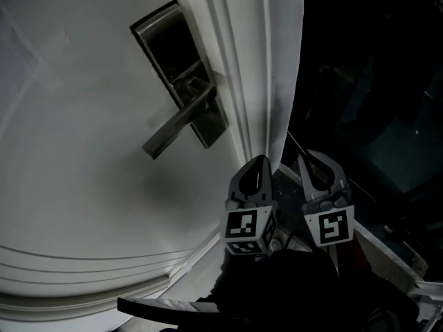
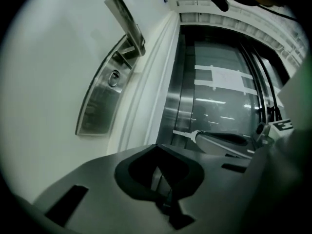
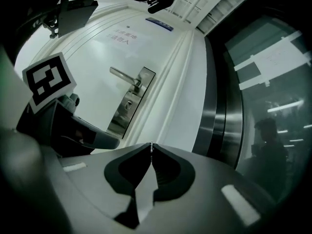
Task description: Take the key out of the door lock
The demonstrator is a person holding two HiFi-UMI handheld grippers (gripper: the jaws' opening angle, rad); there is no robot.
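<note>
A steel lock plate with a lever handle sits on the white door. In the left gripper view the plate has a round keyhole under the handle. The right gripper view shows the same keyhole, and I cannot make out a key in it. My left gripper and right gripper hang side by side below and right of the lock, well apart from it. Both are shut, left gripper and right gripper alike, with nothing visible between the jaws.
The moulded white door frame runs just right of the lock. Beyond it stands a dark glass and steel panel with taped paper on it. A blue sign is fixed high on the door.
</note>
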